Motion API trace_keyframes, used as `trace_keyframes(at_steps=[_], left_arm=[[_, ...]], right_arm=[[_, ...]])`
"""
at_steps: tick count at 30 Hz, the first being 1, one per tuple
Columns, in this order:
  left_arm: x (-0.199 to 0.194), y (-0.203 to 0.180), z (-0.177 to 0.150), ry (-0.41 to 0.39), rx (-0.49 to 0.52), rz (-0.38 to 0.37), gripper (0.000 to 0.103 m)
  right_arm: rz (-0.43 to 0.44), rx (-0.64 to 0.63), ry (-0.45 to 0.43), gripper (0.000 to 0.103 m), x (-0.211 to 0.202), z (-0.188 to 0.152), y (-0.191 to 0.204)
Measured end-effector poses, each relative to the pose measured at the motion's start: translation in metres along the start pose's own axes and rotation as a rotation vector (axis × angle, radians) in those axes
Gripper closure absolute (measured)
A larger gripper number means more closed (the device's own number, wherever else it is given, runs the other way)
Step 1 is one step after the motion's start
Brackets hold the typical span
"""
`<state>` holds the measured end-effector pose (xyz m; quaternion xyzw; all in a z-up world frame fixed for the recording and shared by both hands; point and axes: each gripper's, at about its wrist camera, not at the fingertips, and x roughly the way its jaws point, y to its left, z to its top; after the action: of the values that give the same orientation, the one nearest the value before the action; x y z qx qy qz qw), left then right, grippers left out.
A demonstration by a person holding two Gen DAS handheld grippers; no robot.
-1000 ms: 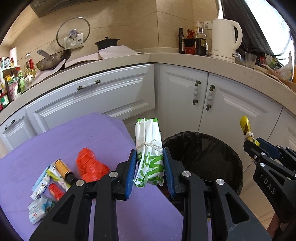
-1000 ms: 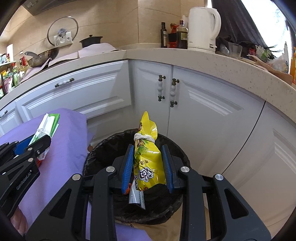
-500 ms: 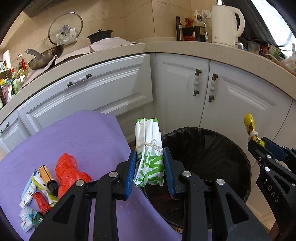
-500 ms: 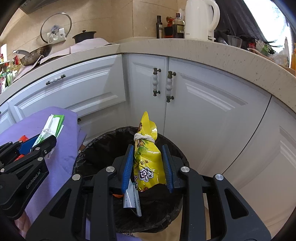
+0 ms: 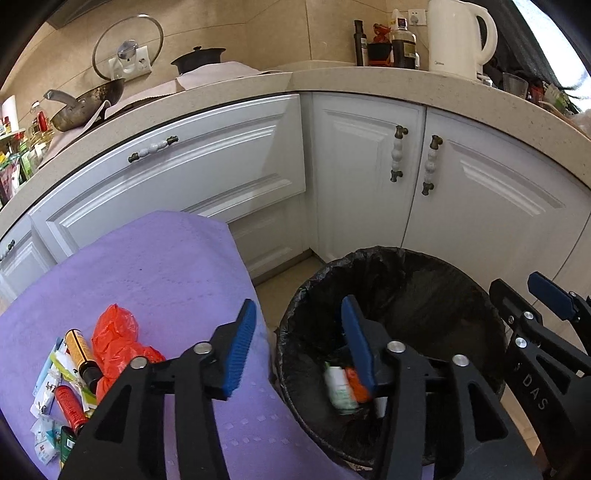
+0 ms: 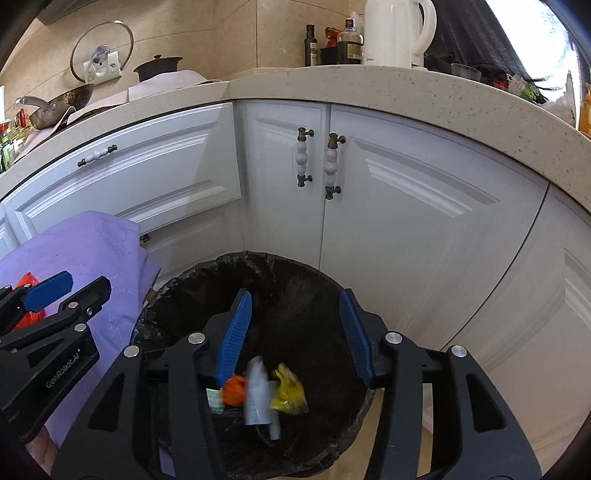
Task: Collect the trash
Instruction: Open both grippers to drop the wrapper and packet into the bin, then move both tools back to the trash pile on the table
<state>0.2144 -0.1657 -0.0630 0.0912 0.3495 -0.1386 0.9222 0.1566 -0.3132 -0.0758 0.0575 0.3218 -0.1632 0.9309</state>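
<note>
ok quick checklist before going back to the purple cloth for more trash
1. Left gripper empty, jaws just opened: ok.
2. Right gripper empty, jaws just opened: ok.
3. Green-white packet inside the bin: ok.
4. Yellow snack bag inside the bin: ok.
5. Trash still on the purple cloth, such as the red bag: ok.
6. Dropped items settled: cannot tell, they look blurred.

White panelled cabinets [image 5: 229, 173], speckled beige countertop [image 6: 388, 88], tan tiled wall [image 5: 258, 33], probably a bright window [image 6: 532, 33] at right.
</note>
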Motion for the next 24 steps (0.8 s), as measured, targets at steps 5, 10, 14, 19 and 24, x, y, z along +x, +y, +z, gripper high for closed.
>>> trace_keyframes(at_steps=[5,10,14,19,24], left_arm=[[-0.010,0.010,-0.003,-0.004,-0.014,0.011,0.047],[-0.031,0.032,-0.013,-0.006,-0.039,0.026,0.042],[-0.051,0.059,-0.026,-0.005,-0.069,0.049,0.040],[-0.076,0.097,-0.045,-0.006,-0.100,0.105,0.037],[-0.099,0.138,-0.063,-0.015,-0.154,0.182,0.035]], right_arm=[[0.013,-0.002,-0.007,0.045,-0.009,0.000,0.006],[0.061,-0.016,-0.002,0.036,-0.021,-0.002,0.023],[0.101,-0.043,-0.007,0.033,-0.034,-0.006,0.047],[0.146,-0.065,-0.024,0.023,-0.050,-0.010,0.079],[0.206,-0.106,-0.011,0.023,-0.058,-0.013,0.114]])
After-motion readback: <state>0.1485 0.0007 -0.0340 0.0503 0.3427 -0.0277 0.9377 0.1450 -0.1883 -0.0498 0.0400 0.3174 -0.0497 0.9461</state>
